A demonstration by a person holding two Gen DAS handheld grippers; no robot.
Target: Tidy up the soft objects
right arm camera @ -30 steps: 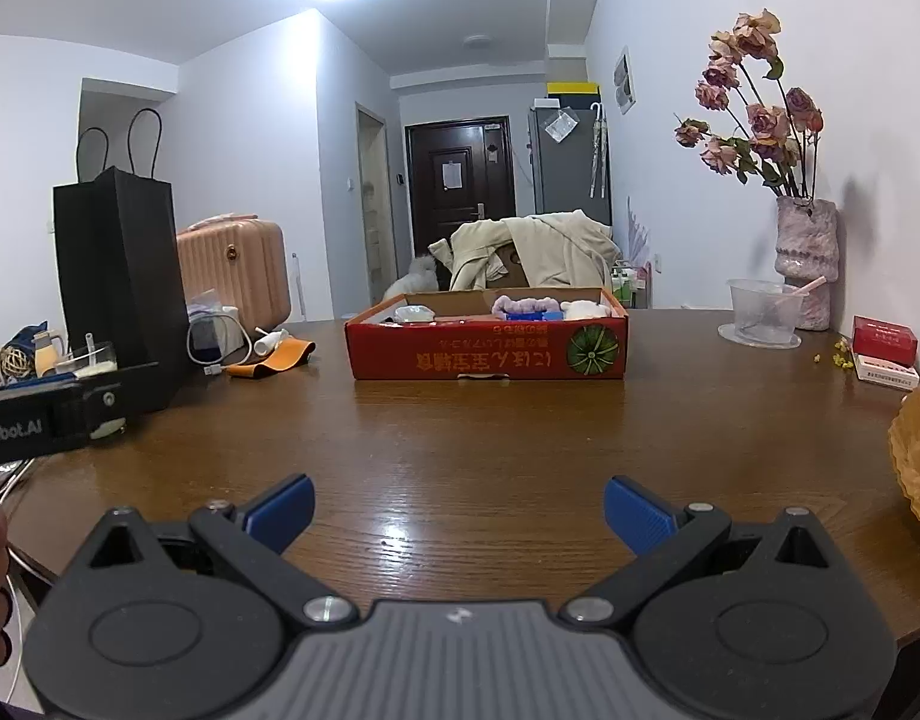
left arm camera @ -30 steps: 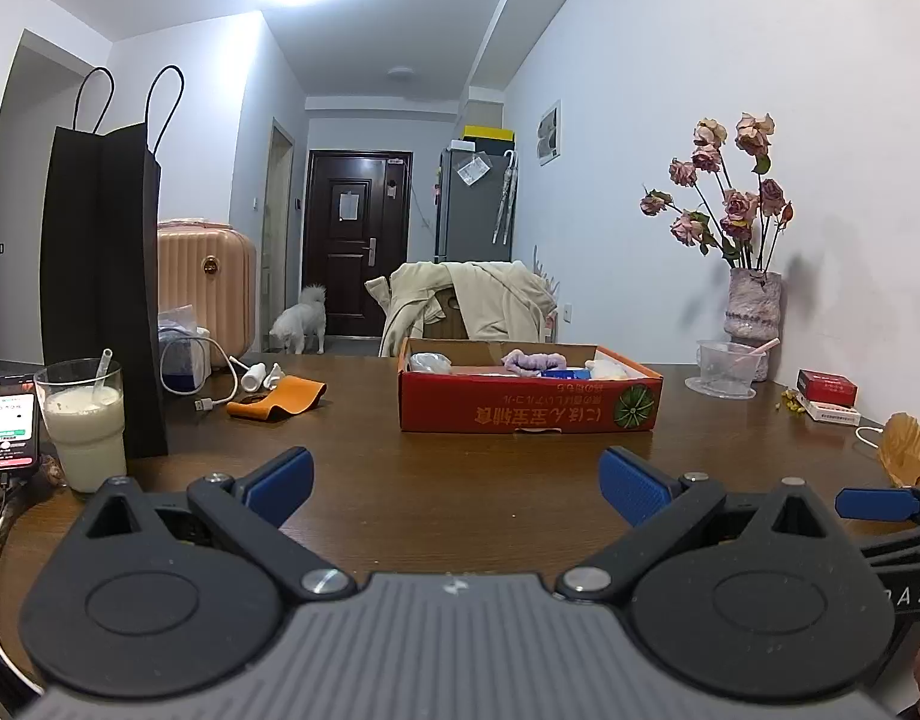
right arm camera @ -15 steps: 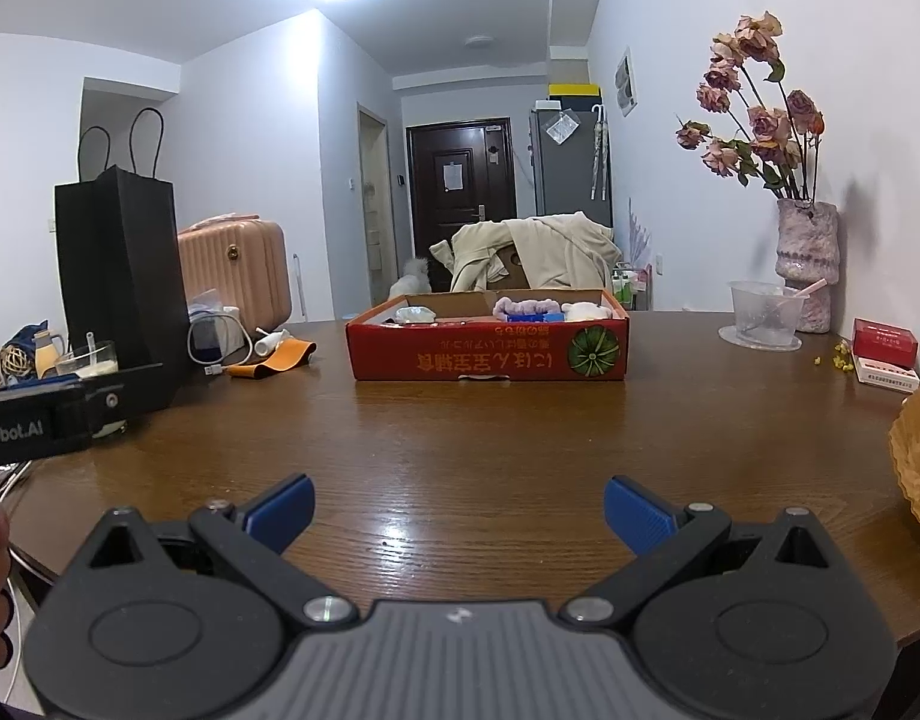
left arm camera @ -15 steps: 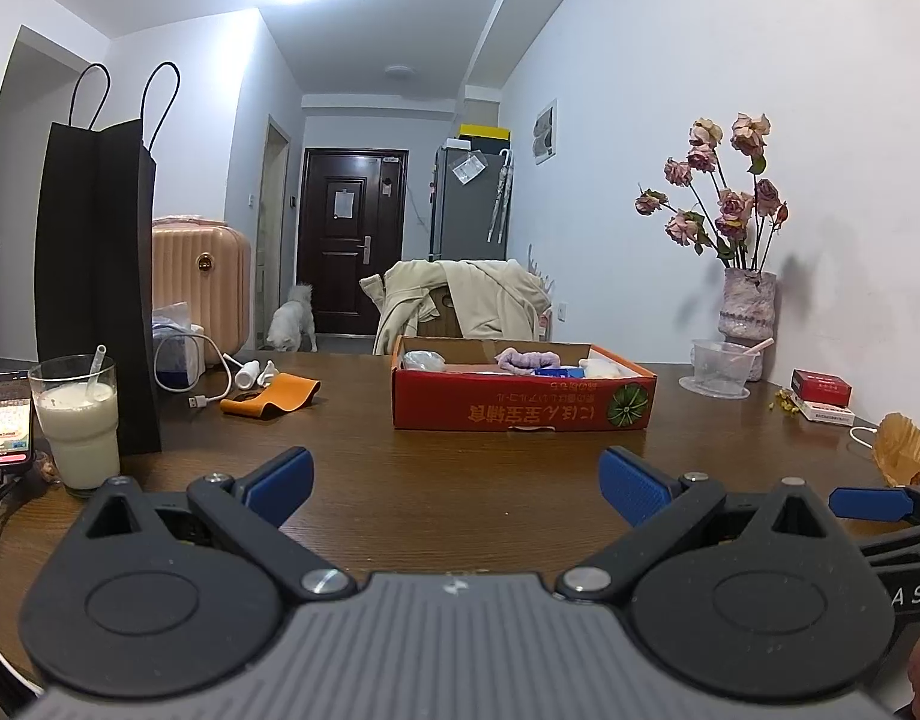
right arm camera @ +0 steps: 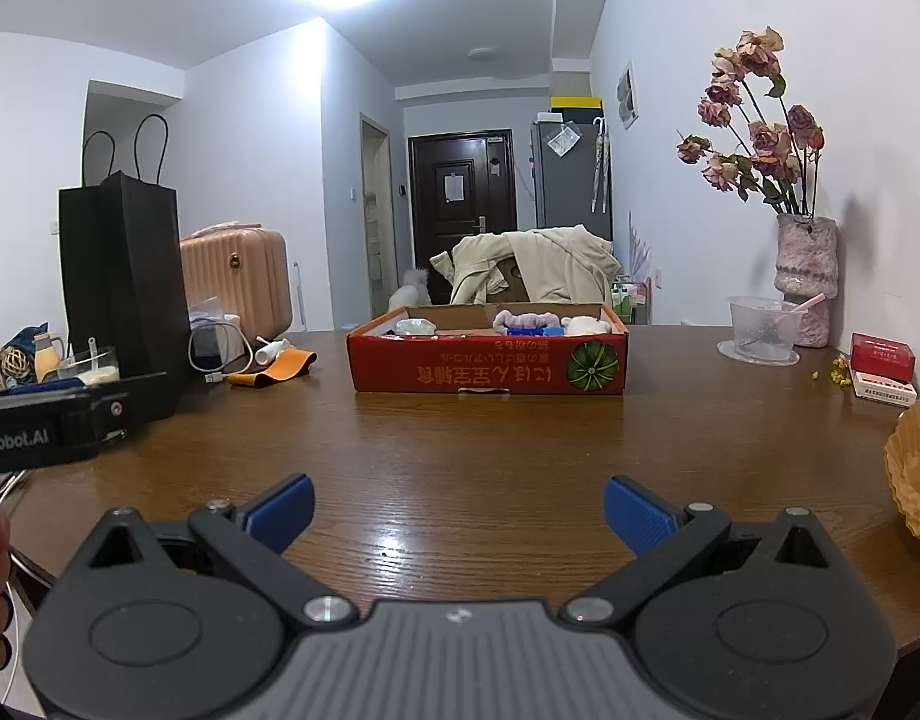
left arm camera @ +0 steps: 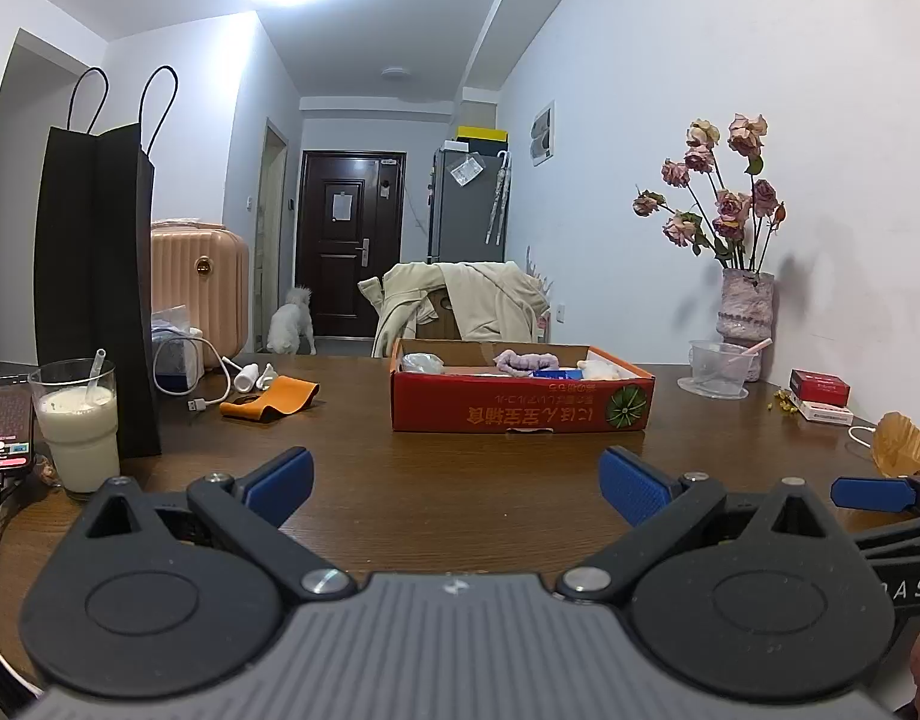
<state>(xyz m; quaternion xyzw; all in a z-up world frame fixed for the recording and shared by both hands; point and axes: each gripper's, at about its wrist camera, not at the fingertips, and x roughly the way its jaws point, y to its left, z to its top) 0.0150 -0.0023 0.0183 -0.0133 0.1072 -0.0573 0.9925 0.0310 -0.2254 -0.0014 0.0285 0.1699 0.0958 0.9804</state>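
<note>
Left wrist view: the left gripper (left arm camera: pixel 453 480) is held wide open and empty over the wooden table (left arm camera: pixel 460 480). The right gripper (right arm camera: pixel 456 510) is likewise spread empty (red box (right arm camera: pixel 490 360) well ahead).

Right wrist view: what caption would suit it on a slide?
Open right claw hovers over wooden table, facing a red box of soft items.

The table (right arm camera: pixel 490 468) is dark brown wood with a streaked grain. On it, the red box (right arm camera: pixel 490 363) bears orange lettering and a green-and-black round melon picture at one end. Inside the box lie a lilac fluffy piece (right arm camera: pixel 523 319), something blue (right arm camera: pixel 535 331) and a cream-white lump (right arm camera: pixel 583 324). Left of the box sits an orange strap (left arm camera: pixel 273 399), then a black paper bag (left arm camera: pixel 96 288). Right of the box stands a mottled pink vase (right arm camera: pixel 805 276) of faded pink roses (right arm camera: pixel 754 138). Both grippers' pads (right arm camera: pixel 279 510) are blue on black arms.
</note>
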